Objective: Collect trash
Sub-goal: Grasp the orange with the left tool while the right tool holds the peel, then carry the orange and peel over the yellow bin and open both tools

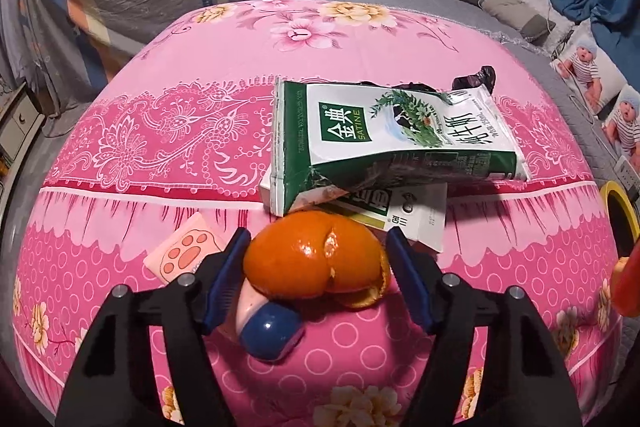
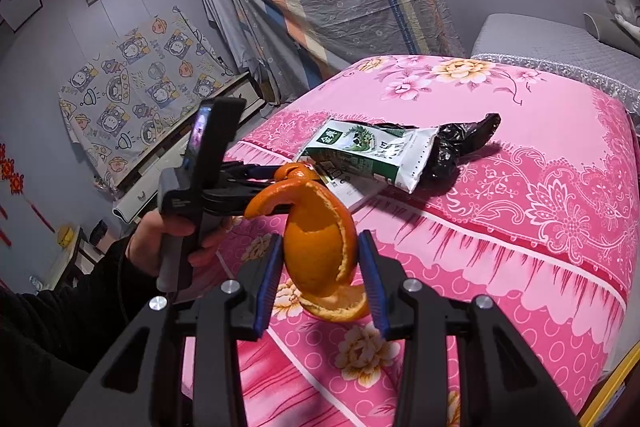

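Orange peel [image 2: 320,247], curly and bright, hangs low in the middle of my right view, pinched in my right gripper [image 2: 320,267] so I can carry it away. My left gripper [image 1: 318,269] stands apart around a second orange peel [image 1: 316,259] on the pink flowery bedspread [image 1: 160,147], not squeezing yet. Green-and-white milk cartons [image 1: 384,131] wait behind.

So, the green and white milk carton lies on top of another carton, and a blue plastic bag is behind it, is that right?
Almost. The plastic bag is black, not blue; the right wrist view shows it most clearly. The rest holds: the green and white milk carton lies on top of another carton, with the bag behind it.
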The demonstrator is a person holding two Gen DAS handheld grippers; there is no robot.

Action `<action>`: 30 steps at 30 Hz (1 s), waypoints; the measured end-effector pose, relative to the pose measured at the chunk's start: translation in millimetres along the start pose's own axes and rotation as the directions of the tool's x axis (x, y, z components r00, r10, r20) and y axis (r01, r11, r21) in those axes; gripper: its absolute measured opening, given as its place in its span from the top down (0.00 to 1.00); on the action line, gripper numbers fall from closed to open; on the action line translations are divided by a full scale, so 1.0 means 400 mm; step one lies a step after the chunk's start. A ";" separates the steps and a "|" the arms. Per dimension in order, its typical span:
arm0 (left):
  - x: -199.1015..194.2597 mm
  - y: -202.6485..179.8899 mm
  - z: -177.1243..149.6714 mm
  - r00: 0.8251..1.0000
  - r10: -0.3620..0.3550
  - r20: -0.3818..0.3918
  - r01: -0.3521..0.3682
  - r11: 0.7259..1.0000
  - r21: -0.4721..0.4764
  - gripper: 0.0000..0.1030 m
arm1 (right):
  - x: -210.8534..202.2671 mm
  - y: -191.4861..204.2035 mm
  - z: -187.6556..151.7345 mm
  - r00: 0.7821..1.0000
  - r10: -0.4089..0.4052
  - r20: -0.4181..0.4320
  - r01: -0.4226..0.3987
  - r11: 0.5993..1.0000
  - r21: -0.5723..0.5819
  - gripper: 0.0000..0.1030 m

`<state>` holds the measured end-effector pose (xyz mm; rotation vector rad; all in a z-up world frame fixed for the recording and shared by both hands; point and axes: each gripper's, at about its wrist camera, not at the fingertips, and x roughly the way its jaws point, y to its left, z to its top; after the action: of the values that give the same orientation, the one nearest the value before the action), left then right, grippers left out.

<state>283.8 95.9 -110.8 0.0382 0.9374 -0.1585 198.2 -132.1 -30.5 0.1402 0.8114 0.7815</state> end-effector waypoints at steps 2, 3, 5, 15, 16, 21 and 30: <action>-0.010 0.007 -0.001 1.000 -0.018 0.010 0.018 1.000 -0.022 0.50 | -0.009 0.002 -0.002 1.000 -0.002 0.007 0.002 1.000 0.003 0.65; -0.016 0.012 0.000 1.000 -0.025 0.015 0.026 0.999 -0.031 0.55 | -0.013 0.004 -0.003 1.000 -0.002 0.010 0.002 1.000 0.006 0.65; -0.032 0.019 -0.002 0.999 -0.031 0.026 0.032 0.998 -0.045 0.58 | -0.024 0.004 -0.004 1.000 0.003 0.015 -0.003 1.000 0.011 0.65; -0.176 0.044 -0.067 0.986 -0.077 0.149 0.092 0.991 -0.096 0.61 | -0.071 0.017 -0.023 0.999 0.018 0.043 -0.020 0.999 0.038 0.65; -0.199 0.044 -0.078 0.982 -0.076 0.173 0.094 0.991 -0.098 0.61 | -0.073 0.019 -0.025 0.999 0.021 0.045 -0.023 0.999 0.041 0.65; -0.307 0.041 -0.121 0.958 -0.089 0.274 0.116 0.990 -0.086 0.61 | -0.092 0.027 -0.039 0.997 0.038 0.060 -0.042 0.997 0.061 0.65; -0.448 -0.016 -0.184 0.915 -0.118 0.386 0.143 0.989 -0.036 0.61 | -0.134 0.033 -0.077 0.995 0.042 0.086 -0.051 0.993 0.108 0.65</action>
<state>119.9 118.4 -10.1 -0.1120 0.5513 -0.2500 146.2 -164.2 -14.4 0.2894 0.7743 0.7702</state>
